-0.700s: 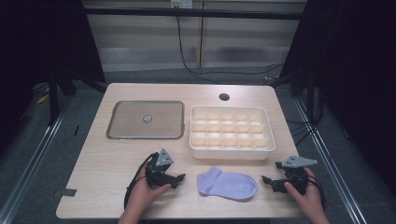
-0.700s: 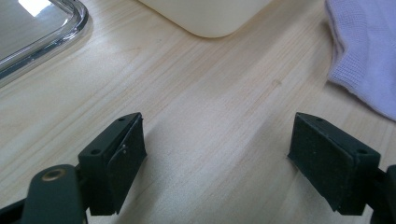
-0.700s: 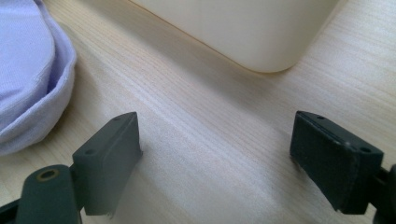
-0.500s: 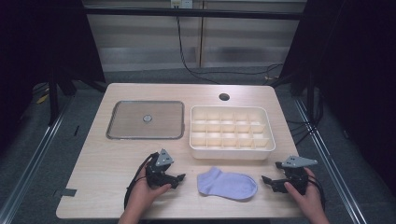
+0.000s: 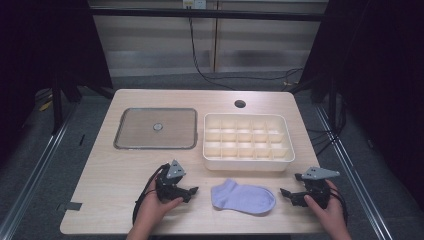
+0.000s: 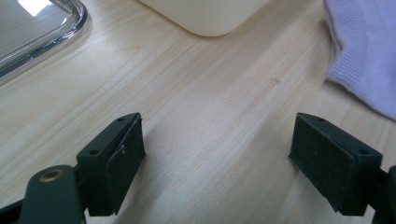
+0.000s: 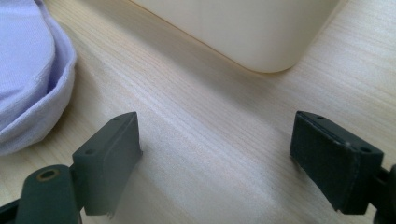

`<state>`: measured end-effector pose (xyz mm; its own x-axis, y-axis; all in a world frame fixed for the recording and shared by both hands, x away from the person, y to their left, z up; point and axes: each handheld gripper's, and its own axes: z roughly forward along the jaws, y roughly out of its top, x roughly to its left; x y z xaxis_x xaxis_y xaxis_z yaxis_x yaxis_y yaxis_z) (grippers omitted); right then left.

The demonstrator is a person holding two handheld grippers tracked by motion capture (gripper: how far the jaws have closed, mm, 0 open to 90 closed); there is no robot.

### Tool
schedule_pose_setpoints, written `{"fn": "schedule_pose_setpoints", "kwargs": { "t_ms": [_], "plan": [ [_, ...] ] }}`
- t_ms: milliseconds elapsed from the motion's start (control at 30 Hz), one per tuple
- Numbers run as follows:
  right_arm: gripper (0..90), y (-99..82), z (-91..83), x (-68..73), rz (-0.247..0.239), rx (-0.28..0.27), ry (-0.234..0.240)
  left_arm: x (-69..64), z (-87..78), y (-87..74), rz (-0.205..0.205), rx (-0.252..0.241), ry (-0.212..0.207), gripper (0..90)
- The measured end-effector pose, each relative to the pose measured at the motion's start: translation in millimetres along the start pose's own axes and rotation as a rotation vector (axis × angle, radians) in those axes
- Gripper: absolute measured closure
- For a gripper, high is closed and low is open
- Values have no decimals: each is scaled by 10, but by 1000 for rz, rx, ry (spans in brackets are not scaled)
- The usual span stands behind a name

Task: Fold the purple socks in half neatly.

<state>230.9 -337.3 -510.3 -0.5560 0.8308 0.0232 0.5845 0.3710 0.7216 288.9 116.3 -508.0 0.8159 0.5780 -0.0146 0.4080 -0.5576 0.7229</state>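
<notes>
**Operator:** Confirm the layout, left to right.

**Guide:** At the far left of the table (image 5: 100, 165) you have the flat metal tray (image 5: 155, 128), lying level. Nearer to you, your left gripper (image 5: 192, 190) rests on the wood in your left hand (image 5: 152, 210). Its jaws are released, spread wide with bare table between them, as the left gripper view (image 6: 217, 158) confirms.

**Operator:** And the sock?

**Guide:** The lilac sock (image 5: 243, 197) lies flat near the front edge, between your two grippers and just in front of the cream divided box (image 5: 246, 142). It touches neither gripper. In the left gripper view the sock (image 6: 364, 56) sits ahead and to the right of the jaws.

**Operator:** Right side?

**Guide:** Your right gripper (image 5: 286, 192) lies on the table in your right hand (image 5: 327, 212), pointing toward the sock's toe end. Its jaws are also released and grasp nothing. In the right gripper view (image 7: 215, 158) the sock (image 7: 28, 79) lies ahead to the left, and a box corner (image 7: 261, 32) stands ahead.
</notes>
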Motion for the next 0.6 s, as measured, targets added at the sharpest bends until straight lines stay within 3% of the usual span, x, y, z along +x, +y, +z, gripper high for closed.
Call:
{"fn": "schedule_pose_setpoints", "kwargs": {
  "t_ms": [400,500,600],
  "plan": [
    [146,1,2,-4,-1,0,3,-9,-2,-4,-11,-5,5,171],
    [146,1,2,-5,0,0,5,0,-13,-10,-32,-8,-7,172],
    [151,1,1,-3,-9,0,7,-8,-26,30,-44,19,-8,183]
  ]
}}
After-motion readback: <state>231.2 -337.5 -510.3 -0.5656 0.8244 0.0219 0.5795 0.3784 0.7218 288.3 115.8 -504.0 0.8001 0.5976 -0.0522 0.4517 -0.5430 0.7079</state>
